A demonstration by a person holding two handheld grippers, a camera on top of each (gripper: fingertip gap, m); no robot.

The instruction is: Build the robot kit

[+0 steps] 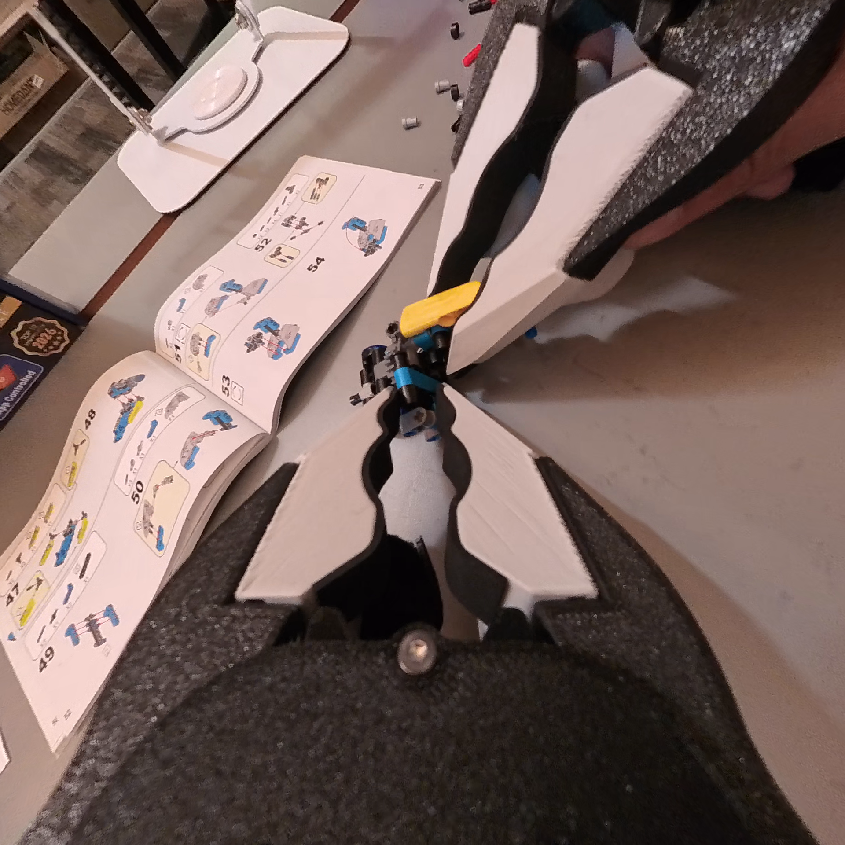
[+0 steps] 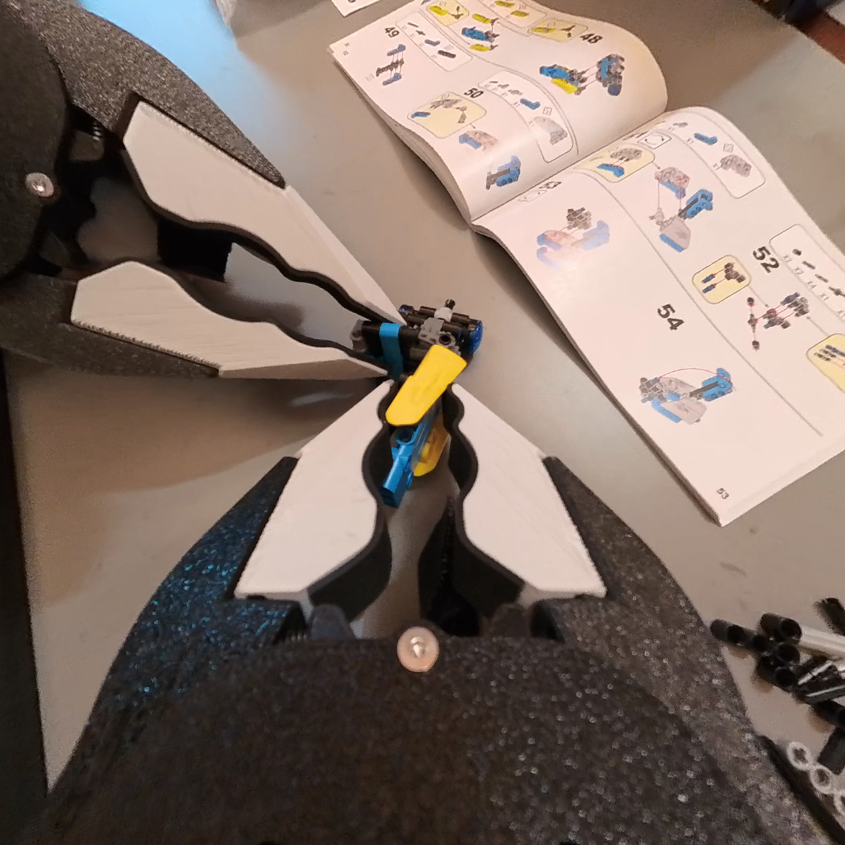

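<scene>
My left gripper (image 1: 417, 391) is shut on a small brick assembly (image 1: 402, 366) of black, blue and grey parts, held above the grey table (image 1: 686, 411). My right gripper (image 2: 419, 388) is shut on a yellow panel piece (image 2: 425, 384) with a blue beam (image 2: 402, 466) under it. The yellow piece (image 1: 439, 304) touches the top of the assembly (image 2: 430, 327). The two grippers meet tip to tip: the right gripper (image 1: 446, 327) comes in from the upper right in the left wrist view, and the left gripper (image 2: 393, 345) from the left in the right wrist view. I cannot tell whether the pieces are joined.
An open instruction booklet (image 1: 228, 366) lies on the table beside the grippers and also shows in the right wrist view (image 2: 594, 228). A white stand base (image 1: 219, 105) sits farther back. Loose small parts (image 1: 446, 87) and black pins (image 2: 786, 658) are scattered. A dark box (image 1: 27, 356) lies at the left edge. A hand (image 1: 731, 196) holds the right gripper. My left and right fingertips are right by each other.
</scene>
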